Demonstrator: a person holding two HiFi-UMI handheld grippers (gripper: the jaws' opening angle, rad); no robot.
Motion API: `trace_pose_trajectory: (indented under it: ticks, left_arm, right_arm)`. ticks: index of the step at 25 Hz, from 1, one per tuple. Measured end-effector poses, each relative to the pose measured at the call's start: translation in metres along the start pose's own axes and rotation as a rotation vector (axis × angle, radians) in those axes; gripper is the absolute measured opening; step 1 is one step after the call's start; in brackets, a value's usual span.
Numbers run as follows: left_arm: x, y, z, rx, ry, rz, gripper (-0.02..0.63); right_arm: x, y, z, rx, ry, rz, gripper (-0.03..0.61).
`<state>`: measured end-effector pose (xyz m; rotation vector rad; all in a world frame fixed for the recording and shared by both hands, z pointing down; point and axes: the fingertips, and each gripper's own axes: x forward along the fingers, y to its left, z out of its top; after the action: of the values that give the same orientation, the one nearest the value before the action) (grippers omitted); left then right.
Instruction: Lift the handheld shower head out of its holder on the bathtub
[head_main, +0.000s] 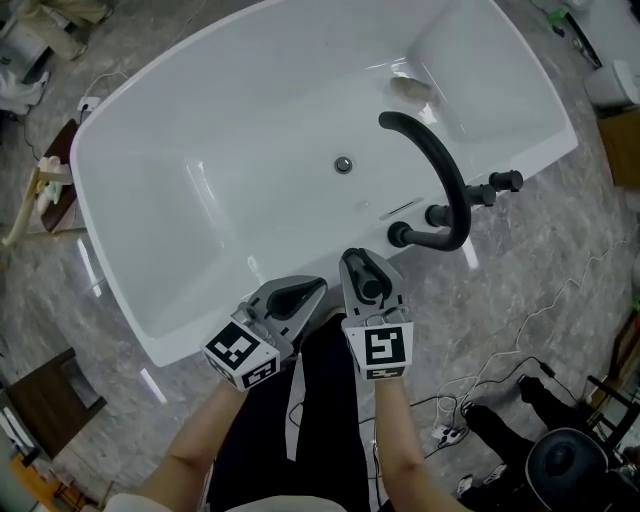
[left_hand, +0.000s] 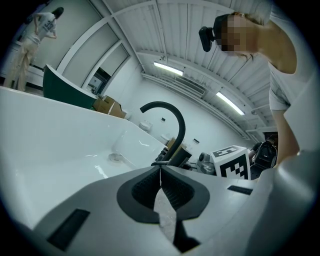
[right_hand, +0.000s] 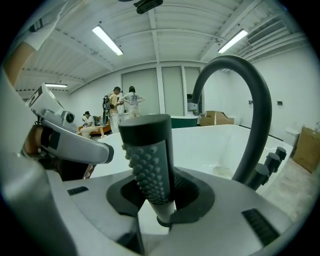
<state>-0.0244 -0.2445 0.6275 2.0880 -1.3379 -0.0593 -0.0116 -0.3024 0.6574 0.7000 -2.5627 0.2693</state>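
The black handheld shower head (right_hand: 149, 160) is a stick with a nubbed face. It stands upright between the jaws of my right gripper (right_hand: 160, 196), and the pads close on its sides. From above, its top (head_main: 368, 283) shows inside my right gripper (head_main: 365, 272) at the near rim of the white bathtub (head_main: 150, 330). The holder is hidden under the gripper. My left gripper (head_main: 300, 297) rests beside it on the rim. Its jaws (left_hand: 160, 172) meet in a line with nothing between them.
A black arched faucet (head_main: 440, 165) with knobs (head_main: 505, 181) stands on the tub's right rim, just beyond my right gripper. The drain (head_main: 343, 164) is mid-tub. Cables and a power strip (head_main: 445, 432) lie on the floor. People (right_hand: 125, 102) stand far off.
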Motion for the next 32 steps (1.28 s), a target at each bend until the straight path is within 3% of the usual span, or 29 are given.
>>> trace_pose_trajectory:
  ticks: [20,32]
  left_arm:
    - [-0.017,-0.052,0.032,0.048,-0.012,-0.035,0.012]
    - [-0.024,-0.073,0.049,0.078,-0.015,-0.052,0.012]
  right_arm:
    - [-0.044,0.023,0.051,-0.075,-0.038,0.026,0.115]
    - [-0.083,0.021,0.080,0.024,-0.108,-0.013,0.115]
